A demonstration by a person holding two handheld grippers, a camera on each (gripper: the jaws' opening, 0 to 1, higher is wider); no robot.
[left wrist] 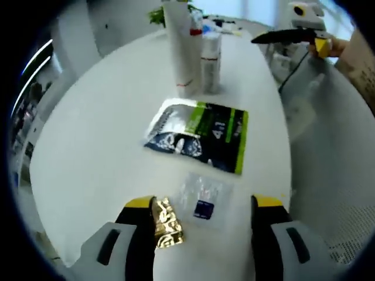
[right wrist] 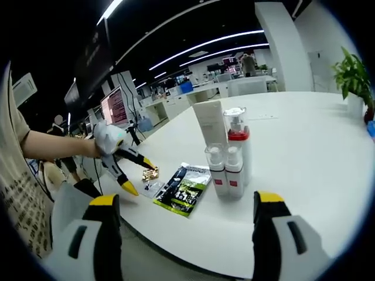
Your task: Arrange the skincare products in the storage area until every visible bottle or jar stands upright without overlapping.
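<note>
Left gripper view: gold sachet [left wrist: 167, 224] touches left jaw (jaws apart); right gripper's [right wrist: 187, 205] jaws apart.

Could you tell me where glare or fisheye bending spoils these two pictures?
Left gripper view: the white table is washed out, the silver end of the sachet glares, and the tall tube leans. Right gripper view: the ceiling light strips bow and the table edge curves.

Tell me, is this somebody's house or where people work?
Probably an open office: long desk rows with computer monitors, strip ceiling lights and a big white table holding skincare bottles and a potted plant.
</note>
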